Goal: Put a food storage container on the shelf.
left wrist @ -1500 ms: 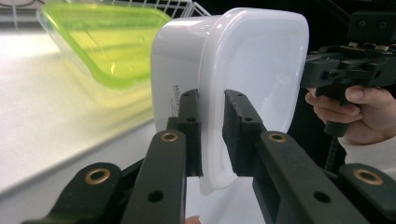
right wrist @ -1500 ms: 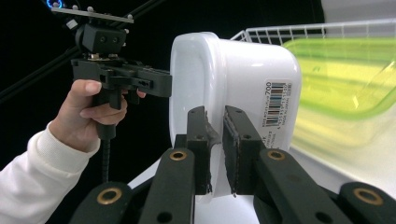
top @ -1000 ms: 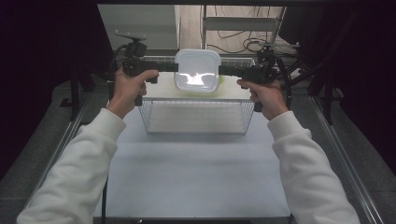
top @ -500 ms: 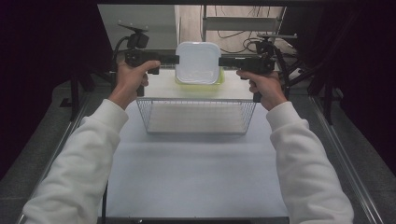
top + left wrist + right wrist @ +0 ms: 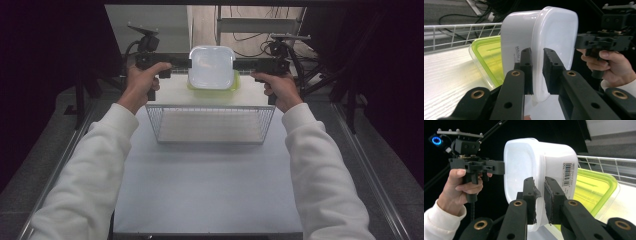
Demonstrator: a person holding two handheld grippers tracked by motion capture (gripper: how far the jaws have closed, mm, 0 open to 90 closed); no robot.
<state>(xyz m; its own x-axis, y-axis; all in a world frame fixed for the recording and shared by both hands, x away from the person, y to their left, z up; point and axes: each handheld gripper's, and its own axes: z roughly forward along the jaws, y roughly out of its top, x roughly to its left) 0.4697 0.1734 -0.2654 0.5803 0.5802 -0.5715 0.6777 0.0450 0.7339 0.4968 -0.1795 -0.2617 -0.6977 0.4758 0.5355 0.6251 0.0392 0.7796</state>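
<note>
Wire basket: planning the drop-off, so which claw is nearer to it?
Neither, roughly equal. The left claw and right claw grip opposite rims of the white container, both beyond the wire basket, above its far corners.

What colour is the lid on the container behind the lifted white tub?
Translucent lime green lid, clearest in the right gripper view.

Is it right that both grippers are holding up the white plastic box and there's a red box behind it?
Not quite: the box behind is yellow-green, not red, as the right gripper view shows. The rest holds: the left gripper and the right gripper each pinch a rim of the white plastic box, held up tilted on its side beyond the wire basket.
</note>
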